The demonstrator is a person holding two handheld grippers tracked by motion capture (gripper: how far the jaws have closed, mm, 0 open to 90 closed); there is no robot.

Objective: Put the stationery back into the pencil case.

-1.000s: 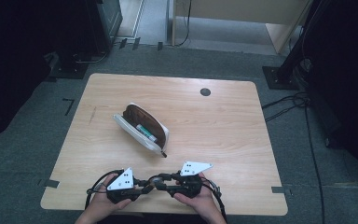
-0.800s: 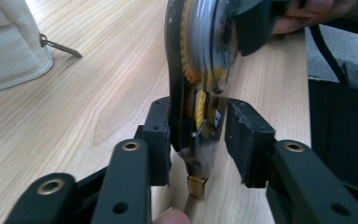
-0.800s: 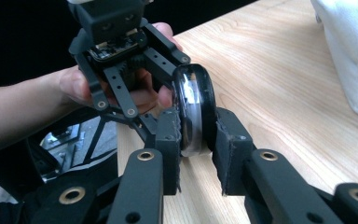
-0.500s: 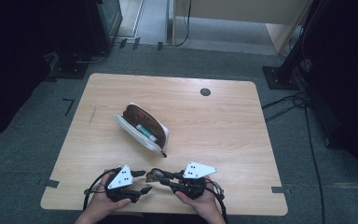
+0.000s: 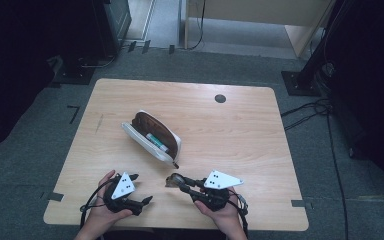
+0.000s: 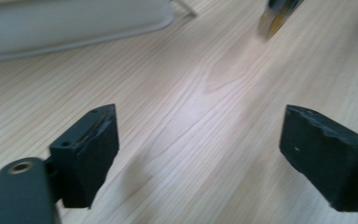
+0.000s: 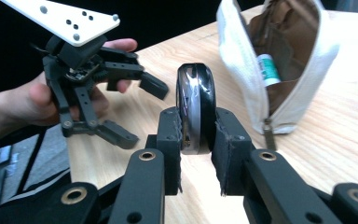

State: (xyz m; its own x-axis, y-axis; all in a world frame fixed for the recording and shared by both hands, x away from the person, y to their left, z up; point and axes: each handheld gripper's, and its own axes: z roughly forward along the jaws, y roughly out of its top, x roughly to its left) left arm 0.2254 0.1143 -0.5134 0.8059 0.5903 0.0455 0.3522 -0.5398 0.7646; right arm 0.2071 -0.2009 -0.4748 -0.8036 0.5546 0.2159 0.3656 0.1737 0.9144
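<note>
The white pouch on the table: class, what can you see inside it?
Inside the white pouch, against its brown lining, lies a tube with a green band. Whatever sits deeper is covered by the pouch's walls.

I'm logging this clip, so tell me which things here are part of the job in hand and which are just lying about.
Part of the job:
- round black and silver object, clamped in the right gripper
- open white pouch
- left gripper, jaws just opened, nothing between them

Just lying about:
- green-and-white tube, already in the pouch
- dark round cap in the tabletop
</note>
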